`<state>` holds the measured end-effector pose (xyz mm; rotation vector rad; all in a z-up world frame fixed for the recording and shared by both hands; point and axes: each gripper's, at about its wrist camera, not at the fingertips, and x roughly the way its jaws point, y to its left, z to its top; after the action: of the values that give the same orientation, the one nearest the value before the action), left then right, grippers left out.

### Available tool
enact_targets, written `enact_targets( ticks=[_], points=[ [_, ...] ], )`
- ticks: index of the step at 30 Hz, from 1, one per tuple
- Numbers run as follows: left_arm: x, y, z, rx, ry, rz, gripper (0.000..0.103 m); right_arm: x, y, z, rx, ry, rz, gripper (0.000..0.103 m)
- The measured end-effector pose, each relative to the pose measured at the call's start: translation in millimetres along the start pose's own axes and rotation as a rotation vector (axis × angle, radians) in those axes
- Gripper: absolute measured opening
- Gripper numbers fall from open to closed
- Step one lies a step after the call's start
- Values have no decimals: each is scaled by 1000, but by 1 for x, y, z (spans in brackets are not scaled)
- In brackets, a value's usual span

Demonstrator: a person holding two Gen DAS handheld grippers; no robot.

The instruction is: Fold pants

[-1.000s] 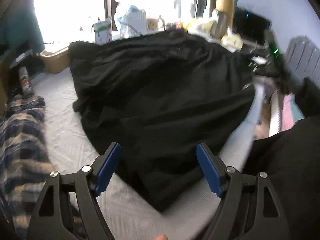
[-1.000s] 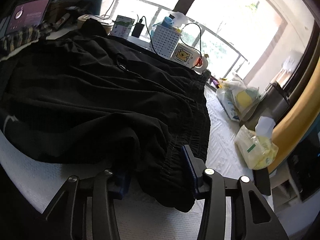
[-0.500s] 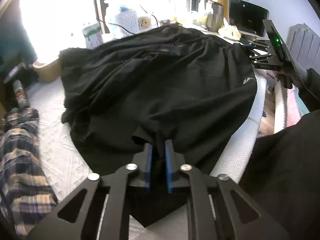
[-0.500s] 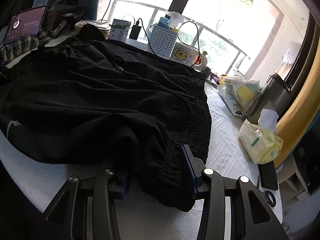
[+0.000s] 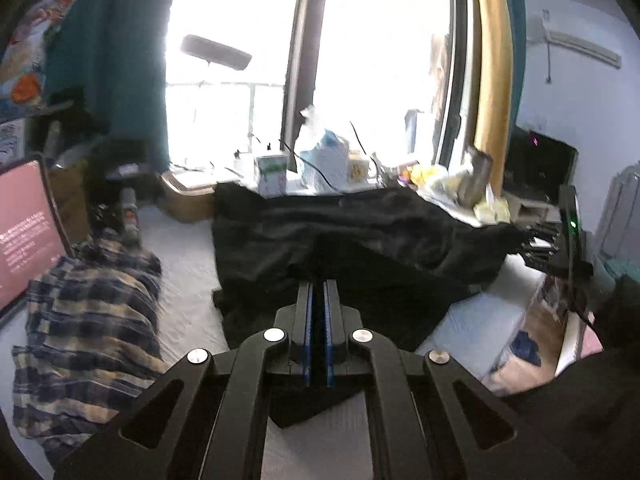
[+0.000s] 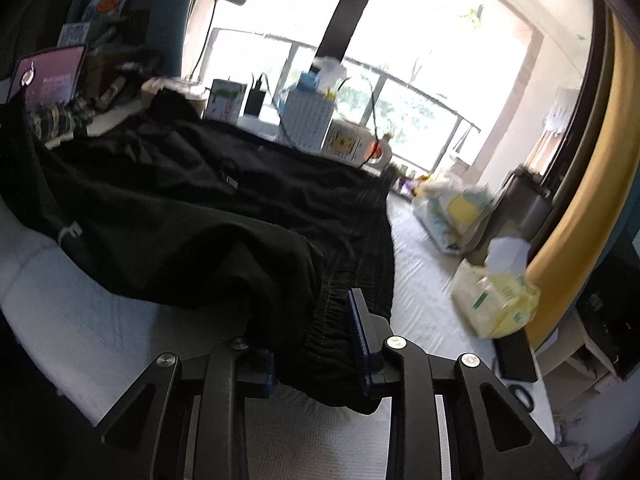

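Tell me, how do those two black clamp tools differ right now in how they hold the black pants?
The left gripper has its blue pads almost together, pinching a thin edge of the black pants. The right gripper stands wider, having just been closing, with a thick bunch of the gathered waistband between its pads. The left gripper's cloth looks lifted off the white bed; the right gripper's end sags close to it. Both grip the same pants.

My left gripper (image 5: 317,292) clamped on the black pants (image 5: 360,236) hem, lifted off the white mattress (image 5: 188,304). Plaid shirt (image 5: 88,320) left, laptop (image 5: 24,236) beyond it.
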<state>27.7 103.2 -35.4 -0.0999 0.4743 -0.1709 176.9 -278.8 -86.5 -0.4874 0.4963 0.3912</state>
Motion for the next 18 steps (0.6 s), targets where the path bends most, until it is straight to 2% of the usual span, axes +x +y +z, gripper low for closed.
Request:
enact_targets(
  ticks=[4, 7, 10, 12, 13, 14, 15, 16, 17, 18],
  points=[
    [-14, 12, 20, -56, -87, 28, 0, -12, -7, 13, 19, -41, -13, 28],
    [-12, 12, 27, -43, -86, 27, 0, -16, -11, 20, 36, -41, 1, 28],
    [7, 8, 16, 25, 22, 22, 0, -12, -10, 21, 19, -28, 12, 28],
    [23, 7, 5, 33, 122, -57, 0, -7, -8, 19, 9, -14, 16, 28],
    [33, 5, -3, 56, 174, -71, 1, -5, -8, 18, 11, -5, 22, 28],
    [39, 2, -8, 79, 209, -73, 8, -3, -8, 15, 13, 1, 26, 28],
    [46, 0, -14, 99, 245, -83, 33, -2, -8, 13, 16, 6, 27, 28],
    [54, -2, -21, 112, 288, -105, 49, -1, -8, 11, 22, 10, 29, 28],
    [60, -4, -26, 119, 313, -117, 71, 1, -8, 10, 27, 15, 31, 28],
    [65, -5, -31, 132, 330, -120, 72, 2, -8, 8, 31, 20, 30, 28]
  ],
)
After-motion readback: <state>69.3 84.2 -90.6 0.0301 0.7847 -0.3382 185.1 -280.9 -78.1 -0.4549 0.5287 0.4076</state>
